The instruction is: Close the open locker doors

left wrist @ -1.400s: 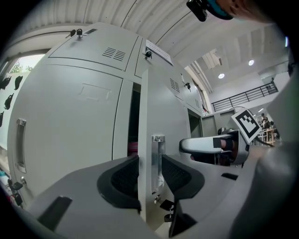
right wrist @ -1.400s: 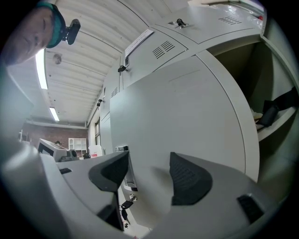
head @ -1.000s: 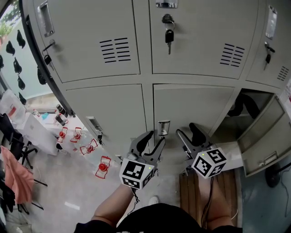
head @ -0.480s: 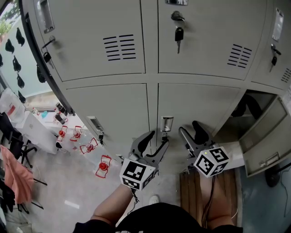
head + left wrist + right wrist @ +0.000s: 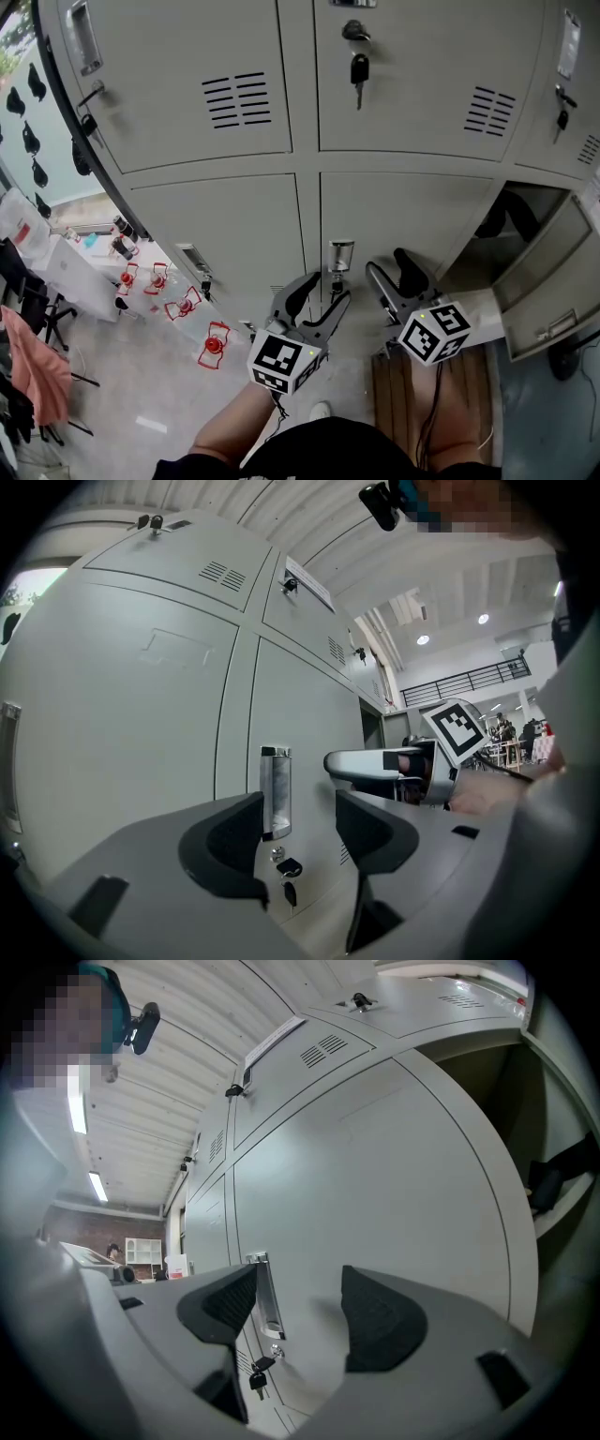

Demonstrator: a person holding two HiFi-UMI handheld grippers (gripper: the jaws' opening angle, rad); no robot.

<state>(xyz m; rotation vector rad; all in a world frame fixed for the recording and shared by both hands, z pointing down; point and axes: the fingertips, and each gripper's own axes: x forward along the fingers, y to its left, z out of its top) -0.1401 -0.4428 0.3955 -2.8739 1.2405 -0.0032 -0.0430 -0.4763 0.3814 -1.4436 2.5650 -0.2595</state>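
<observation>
Looking down, head view: left gripper (image 5: 323, 291) and right gripper (image 5: 388, 266) hover near the closed lower door (image 5: 403, 211), either side of its handle (image 5: 339, 255). Open locker door (image 5: 544, 281) stands ajar at far right.

Left gripper view: jaws opening, nothing between them; handle and key (image 5: 290, 869) beyond.

Right gripper view: jaws wide apart, empty, facing the closed lower door.

Two tools are showing: left tool (image 5: 326, 288), right tool (image 5: 386, 262). Five closed doors (image 5: 403, 216) are facing them; one open door (image 5: 544, 281) is standing to their right.
</observation>
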